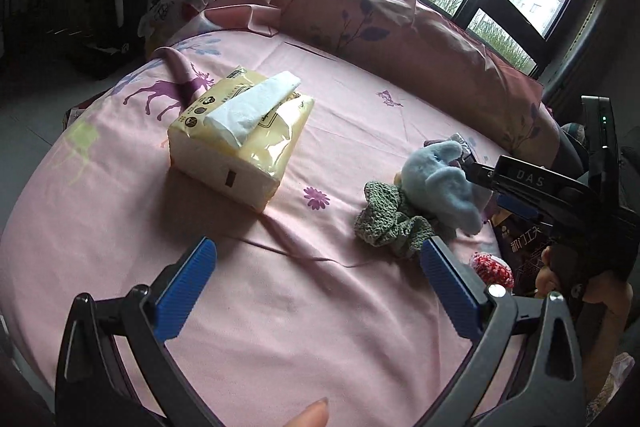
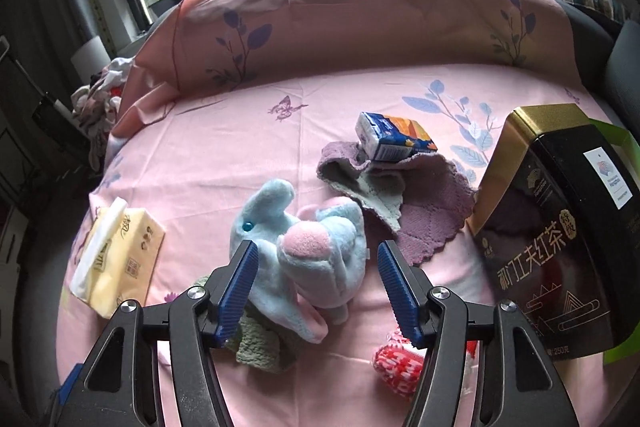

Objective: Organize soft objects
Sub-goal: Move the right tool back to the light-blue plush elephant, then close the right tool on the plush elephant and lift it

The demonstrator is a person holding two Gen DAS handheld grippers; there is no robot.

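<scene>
On the pink bed sheet (image 2: 248,115), left to right in the right wrist view: one yellow tissue pack (image 2: 116,259), one blue plush elephant (image 2: 304,247) lying on one green knitted cloth (image 2: 260,343), one red-and-white knitted piece (image 2: 396,363), one purple cloth (image 2: 420,219) under one small blue carton (image 2: 396,139), and one black tea tin (image 2: 560,227). The elephant's long axis runs from upper left to lower right, its head toward the upper left. The right tongs (image 2: 316,291) straddle it half-spread, the right pad (image 2: 400,299) clear of the plush. The left tongs (image 1: 320,291) stand wide, holding nothing.
</scene>
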